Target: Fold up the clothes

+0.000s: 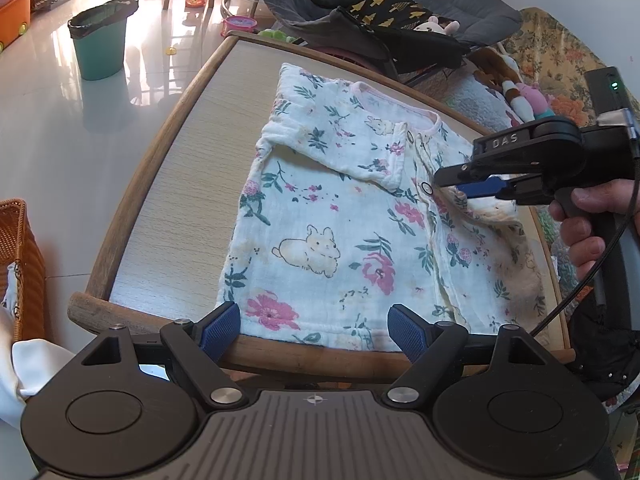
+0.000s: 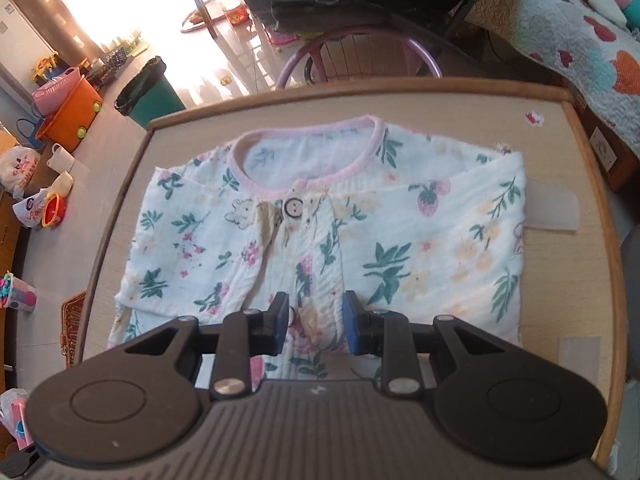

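A floral baby top (image 2: 320, 232), sleeves folded in, is laid flat on the table (image 2: 560, 152). A lined green bin (image 1: 100, 46) is seen at eleven o'clock. The left gripper (image 1: 316, 330) is spread wide; the right gripper (image 2: 316, 320) is parted, nothing pinched.

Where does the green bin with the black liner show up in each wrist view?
Left wrist: the green bin stands on the floor, upper left, beyond the table's far left corner.
Right wrist: the same bin sits upper left, just past the table's far left corner.
Shared landmark: the floral shirt's pink collar.
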### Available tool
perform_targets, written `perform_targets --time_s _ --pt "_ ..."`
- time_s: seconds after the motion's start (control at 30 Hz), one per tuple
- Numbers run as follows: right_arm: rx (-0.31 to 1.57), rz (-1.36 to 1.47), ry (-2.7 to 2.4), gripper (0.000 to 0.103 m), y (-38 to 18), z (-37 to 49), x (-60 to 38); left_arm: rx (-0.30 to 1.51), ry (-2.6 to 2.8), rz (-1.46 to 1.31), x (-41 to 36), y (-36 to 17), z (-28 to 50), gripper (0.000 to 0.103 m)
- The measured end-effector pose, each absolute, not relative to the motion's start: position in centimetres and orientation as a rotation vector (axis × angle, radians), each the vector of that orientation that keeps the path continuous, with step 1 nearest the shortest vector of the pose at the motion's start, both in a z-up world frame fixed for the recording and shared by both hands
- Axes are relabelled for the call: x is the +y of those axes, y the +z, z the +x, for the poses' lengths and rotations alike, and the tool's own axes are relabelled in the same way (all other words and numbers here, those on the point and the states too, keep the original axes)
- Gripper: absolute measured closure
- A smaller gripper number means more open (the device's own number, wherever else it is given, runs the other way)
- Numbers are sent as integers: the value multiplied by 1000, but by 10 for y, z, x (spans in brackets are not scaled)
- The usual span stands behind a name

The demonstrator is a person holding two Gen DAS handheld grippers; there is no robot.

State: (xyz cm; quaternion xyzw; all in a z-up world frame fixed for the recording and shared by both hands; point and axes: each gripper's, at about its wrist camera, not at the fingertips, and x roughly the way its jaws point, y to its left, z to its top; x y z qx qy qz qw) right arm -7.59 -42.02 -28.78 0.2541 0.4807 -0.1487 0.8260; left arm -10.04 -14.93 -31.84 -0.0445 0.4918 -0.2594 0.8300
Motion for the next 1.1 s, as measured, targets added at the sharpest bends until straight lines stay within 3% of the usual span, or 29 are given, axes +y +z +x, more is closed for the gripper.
perform_targets --time_s 0.33,0.67,1.1 --pt "1071 524 -336 75 -300 -83 -413 1048 -548 -85 -149 -318 -101 21" --pt "1028 412 -446 74 -270 -129 -386 1050 -539 -72 -153 -317 -101 20" --pt "1051 449 -546 73 -304 -197 -366 1062 -530 -24 -160 -314 -103 20"
